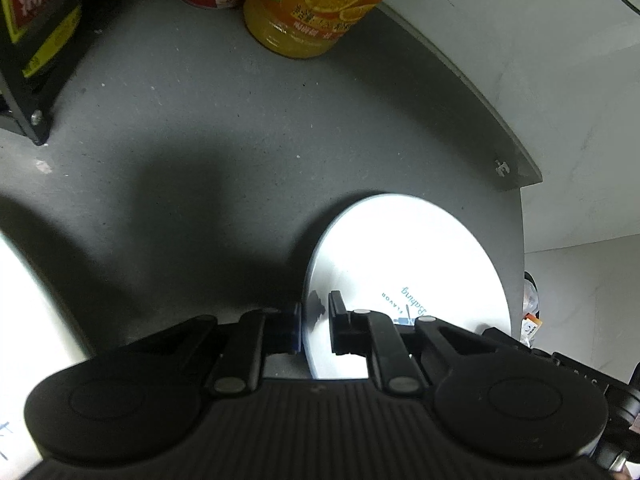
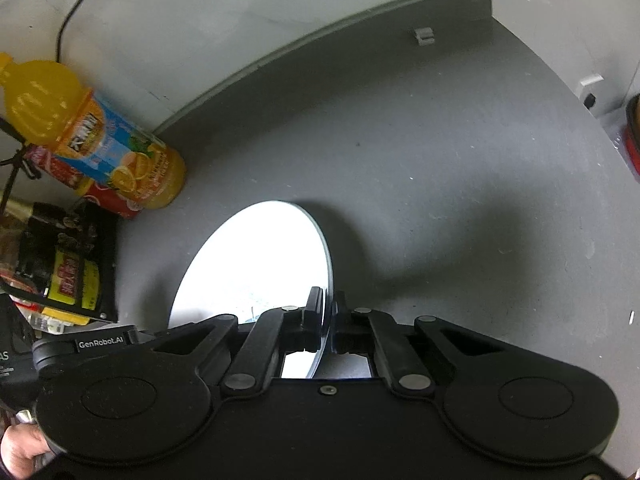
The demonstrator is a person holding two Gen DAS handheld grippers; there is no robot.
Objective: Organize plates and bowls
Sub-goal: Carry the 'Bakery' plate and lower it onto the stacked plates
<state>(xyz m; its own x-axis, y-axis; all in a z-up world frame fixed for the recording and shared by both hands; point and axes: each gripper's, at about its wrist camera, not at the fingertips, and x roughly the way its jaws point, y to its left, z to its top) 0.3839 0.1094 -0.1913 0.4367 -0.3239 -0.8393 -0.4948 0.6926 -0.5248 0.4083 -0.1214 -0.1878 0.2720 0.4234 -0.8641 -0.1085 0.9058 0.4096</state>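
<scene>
A white plate (image 1: pixel 404 264) with blue lettering is held on edge above the grey table. In the left wrist view its left rim runs between the fingers of my left gripper (image 1: pixel 314 326), which is shut on it. The right wrist view shows the same plate (image 2: pixel 256 264) from the other side. There my right gripper (image 2: pixel 329 316) is shut on the plate's right rim. The left gripper's body (image 2: pixel 100 346) shows beyond the plate. A second white plate (image 1: pixel 28 320) fills the left edge of the left wrist view, partly cut off.
An orange juice bottle (image 2: pixel 92 136) and a red can (image 2: pixel 108 200) stand at the back by the wall. A black wire rack (image 2: pixel 76 264) holds yellow-and-red packets. The grey table (image 2: pixel 440 160) ends in a raised back lip (image 2: pixel 320 36). A hand (image 2: pixel 20 452) grips the left tool.
</scene>
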